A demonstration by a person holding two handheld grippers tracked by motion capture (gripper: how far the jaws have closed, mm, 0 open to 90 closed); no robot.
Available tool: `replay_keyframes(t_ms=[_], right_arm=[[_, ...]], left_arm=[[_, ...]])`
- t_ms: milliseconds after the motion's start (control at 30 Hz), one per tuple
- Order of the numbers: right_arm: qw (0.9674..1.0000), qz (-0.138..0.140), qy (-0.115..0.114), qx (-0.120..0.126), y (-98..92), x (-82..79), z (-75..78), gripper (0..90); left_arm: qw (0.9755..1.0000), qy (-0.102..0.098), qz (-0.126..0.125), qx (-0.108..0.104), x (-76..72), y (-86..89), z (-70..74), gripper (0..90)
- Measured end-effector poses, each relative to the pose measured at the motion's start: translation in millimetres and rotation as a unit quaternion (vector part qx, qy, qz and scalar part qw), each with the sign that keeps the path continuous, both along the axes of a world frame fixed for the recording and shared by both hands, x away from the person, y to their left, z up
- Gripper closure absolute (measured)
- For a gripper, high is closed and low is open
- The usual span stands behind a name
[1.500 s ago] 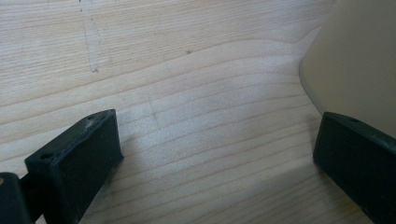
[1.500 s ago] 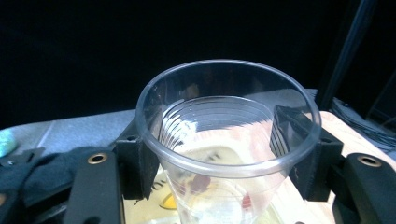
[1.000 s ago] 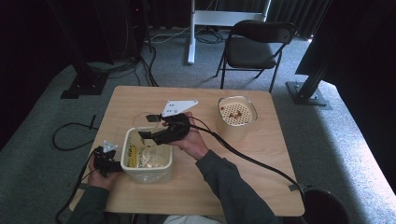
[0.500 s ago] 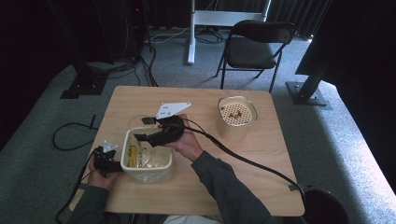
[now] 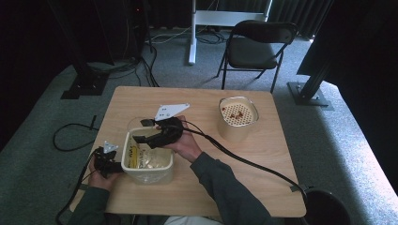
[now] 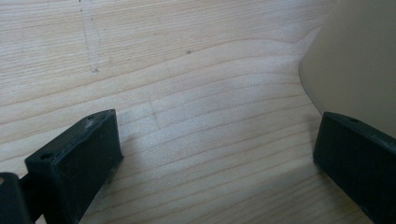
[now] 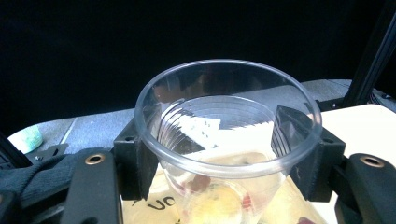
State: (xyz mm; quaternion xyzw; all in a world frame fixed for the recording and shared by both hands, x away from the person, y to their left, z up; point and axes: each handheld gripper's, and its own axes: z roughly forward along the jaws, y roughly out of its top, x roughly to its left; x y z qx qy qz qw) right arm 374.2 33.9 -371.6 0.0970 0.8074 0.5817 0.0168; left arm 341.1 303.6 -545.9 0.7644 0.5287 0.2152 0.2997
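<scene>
Grained wood table (image 5: 263, 154) | right tool (image 7: 219, 154) clamps ribbed clear plastic cup (image 7: 224, 140) | left tool (image 6: 210, 158) agape, empty

The right tool (image 7: 224, 158) clamps a clear plastic cup (image 7: 227, 116) between its two black jaws.

little can be read. in the right gripper view, dark printed letters, seemingly "uo", are seen on a yellowish packet (image 7: 161, 205) below the clear plastic cup (image 7: 227, 135); the rest of the word is cut off. no other text, label or number is made out.
</scene>
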Motion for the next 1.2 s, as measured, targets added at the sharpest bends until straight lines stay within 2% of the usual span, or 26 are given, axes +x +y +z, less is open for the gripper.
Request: replay_keyframes(t_ms=[467, 600, 767, 1000, 1200], right_arm=[[0.9998, 0.01, 0.005, -0.015, 4.3, 1.0, -8.0, 32.3], [0.9996, 0.019, 0.022, -0.008, 5.0, 1.2, -8.9, 20.0], [0.9994, 0.023, 0.025, -0.006, 4.7, -0.9, -8.1, 11.3], [0.9997, 0.01, 0.02, 0.004, 0.8, 0.1, -5.8, 10.8], [1.0, -0.004, 0.002, 0.0, -6.5, -3.9, -2.7, 11.8]], left_arm=[[1.0, 0.0, 0.0, 0.0, 0.0, 0.0, 0.0, 1.3], [1.0, 0.0, 0.0, 0.0, 0.0, 0.0, 0.0, 1.3], [1.0, 0.0, 0.0, 0.001, 0.0, 0.1, 0.1, 1.3], [1.0, 0.0, 0.0, 0.0, 0.0, 0.0, 0.0, 1.2], [1.0, 0.0, -0.001, 0.0, 0.0, 0.0, 0.0, 1.3]])
